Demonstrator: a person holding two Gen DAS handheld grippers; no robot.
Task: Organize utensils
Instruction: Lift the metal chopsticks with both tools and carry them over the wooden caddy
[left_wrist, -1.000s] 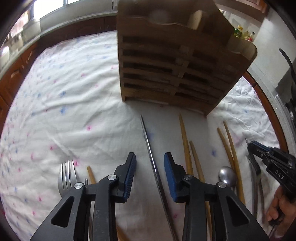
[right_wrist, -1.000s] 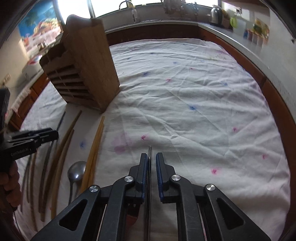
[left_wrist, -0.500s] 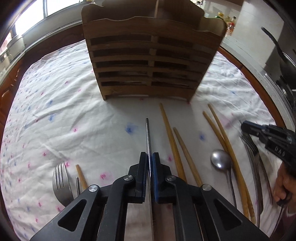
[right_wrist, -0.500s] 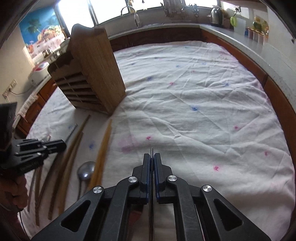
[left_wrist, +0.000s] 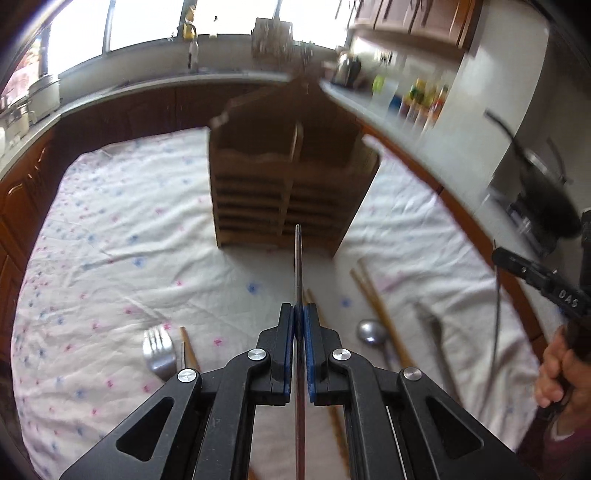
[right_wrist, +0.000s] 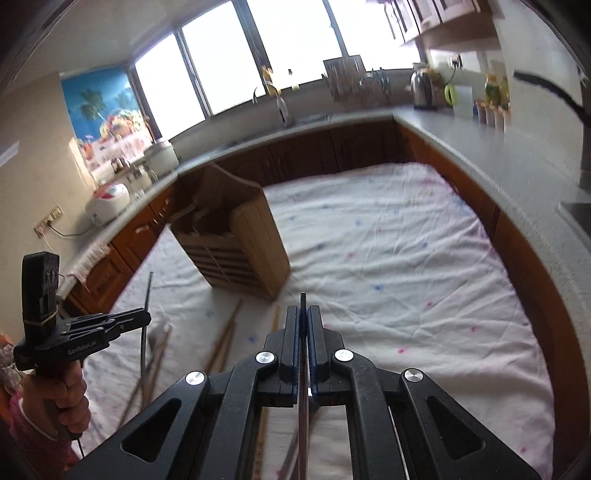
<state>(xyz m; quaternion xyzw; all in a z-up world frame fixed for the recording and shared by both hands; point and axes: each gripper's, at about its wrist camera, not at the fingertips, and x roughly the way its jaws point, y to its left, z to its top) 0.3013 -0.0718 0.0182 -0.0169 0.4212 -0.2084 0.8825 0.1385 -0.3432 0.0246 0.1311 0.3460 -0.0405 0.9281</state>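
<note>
My left gripper (left_wrist: 299, 321) is shut on a thin metal chopstick (left_wrist: 298, 266), held above the cloth and pointing at the wooden slatted utensil holder (left_wrist: 284, 199). My right gripper (right_wrist: 303, 321) is shut on another thin metal chopstick (right_wrist: 303, 301), lifted off the cloth; it shows in the left wrist view (left_wrist: 517, 264) with the chopstick hanging down (left_wrist: 496, 314). The holder (right_wrist: 240, 243) stands left of centre in the right wrist view. The left gripper (right_wrist: 138, 317) shows there too, its chopstick (right_wrist: 146, 317) upright.
On the flowered cloth (left_wrist: 110, 258) lie wooden chopsticks (left_wrist: 373, 299), a spoon (left_wrist: 371, 332), a fork (left_wrist: 159, 350) and more forks (left_wrist: 432, 325). More wooden chopsticks lie on the cloth in the right wrist view (right_wrist: 225, 332). Counters with jars and a kettle (right_wrist: 423, 88) ring the table.
Both grippers have risen off the cloth, each carrying its metal chopstick. A second ago the left gripper was open around its chopstick; it then shut on it.
</note>
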